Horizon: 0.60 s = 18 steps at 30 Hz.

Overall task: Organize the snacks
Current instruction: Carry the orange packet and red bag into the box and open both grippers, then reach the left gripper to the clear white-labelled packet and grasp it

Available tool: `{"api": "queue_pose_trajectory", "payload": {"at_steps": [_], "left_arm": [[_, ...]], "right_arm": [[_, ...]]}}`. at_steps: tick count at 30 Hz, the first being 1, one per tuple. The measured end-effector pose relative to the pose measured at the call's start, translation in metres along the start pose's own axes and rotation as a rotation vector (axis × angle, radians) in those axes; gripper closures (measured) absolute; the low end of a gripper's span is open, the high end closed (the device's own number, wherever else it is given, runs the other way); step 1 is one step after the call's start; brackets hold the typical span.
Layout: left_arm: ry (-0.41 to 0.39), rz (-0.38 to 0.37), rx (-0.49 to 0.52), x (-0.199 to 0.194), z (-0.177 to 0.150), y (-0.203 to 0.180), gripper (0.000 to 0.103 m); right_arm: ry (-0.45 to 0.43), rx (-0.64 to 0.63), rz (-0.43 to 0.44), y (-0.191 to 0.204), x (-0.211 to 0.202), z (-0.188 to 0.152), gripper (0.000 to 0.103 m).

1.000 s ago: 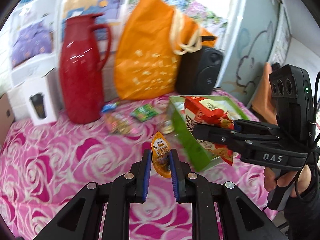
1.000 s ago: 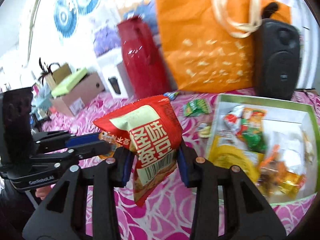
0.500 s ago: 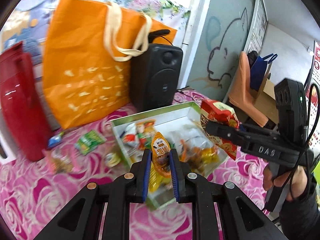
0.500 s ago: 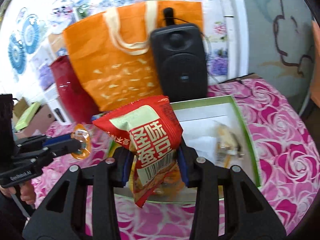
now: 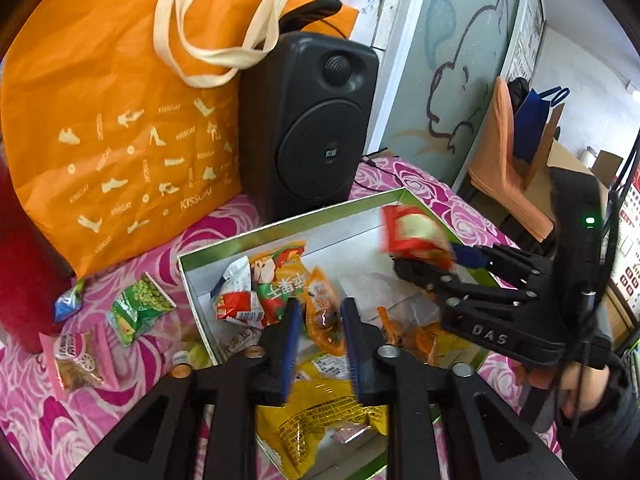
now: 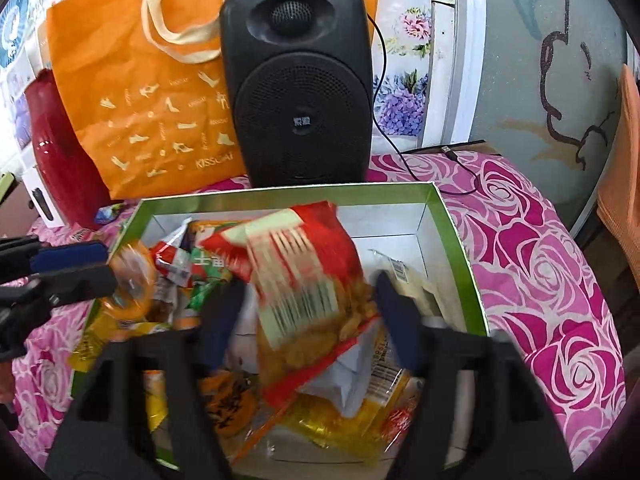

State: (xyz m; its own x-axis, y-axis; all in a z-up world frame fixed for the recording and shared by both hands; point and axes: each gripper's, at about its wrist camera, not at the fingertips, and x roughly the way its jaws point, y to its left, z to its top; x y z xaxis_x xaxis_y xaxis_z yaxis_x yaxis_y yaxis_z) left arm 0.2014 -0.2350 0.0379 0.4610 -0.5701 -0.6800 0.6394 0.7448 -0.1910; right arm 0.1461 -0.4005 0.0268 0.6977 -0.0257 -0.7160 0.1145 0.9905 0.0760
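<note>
Snacks fill the green-rimmed box [image 6: 460, 236] on the pink rose-patterned tablecloth [image 6: 540, 248]. Over it, the red chip bag [image 6: 304, 276] sits blurred between the right gripper [image 6: 308, 312] fingers, which stand spread wide on either side of it with gaps showing, so the bag looks let go above the pile. The left gripper [image 5: 318, 320] has its blue pads [image 5: 289, 334] parted too, with the small orange snack packet [image 5: 322, 316] between them, touching neither clearly. Outside the box, on the cloth to its left, lie a green pea packet [image 5: 138, 308], a pink packet [image 5: 76, 356] and a small blue one [image 5: 68, 300]. Behind stand a black speaker [image 6: 298, 80], an orange tote bag [image 5: 120, 120] and a red thermos jug [image 6: 56, 148].
</note>
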Motion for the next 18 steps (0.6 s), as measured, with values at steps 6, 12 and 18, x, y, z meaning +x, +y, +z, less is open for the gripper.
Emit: {"api": "queue_pose_trajectory", "payload": {"at_steps": [6,12,18], "left_arm": [[-0.043,0.078,-0.024,-0.003,-0.005,0.012,0.013],[-0.043,0.119,-0.047,-0.008,-0.011,0.018,0.013],[-0.069,0.139,-0.058,-0.026,-0.011,0.021,0.013]], "right_arm": [[-0.012,-0.019,-0.015,0.0,-0.004,-0.01,0.001],[0.003,0.012,-0.016,-0.001,-0.007,-0.013,0.001],[-0.039,-0.002,-0.002,0.012,-0.03,-0.004,0.001]]}}
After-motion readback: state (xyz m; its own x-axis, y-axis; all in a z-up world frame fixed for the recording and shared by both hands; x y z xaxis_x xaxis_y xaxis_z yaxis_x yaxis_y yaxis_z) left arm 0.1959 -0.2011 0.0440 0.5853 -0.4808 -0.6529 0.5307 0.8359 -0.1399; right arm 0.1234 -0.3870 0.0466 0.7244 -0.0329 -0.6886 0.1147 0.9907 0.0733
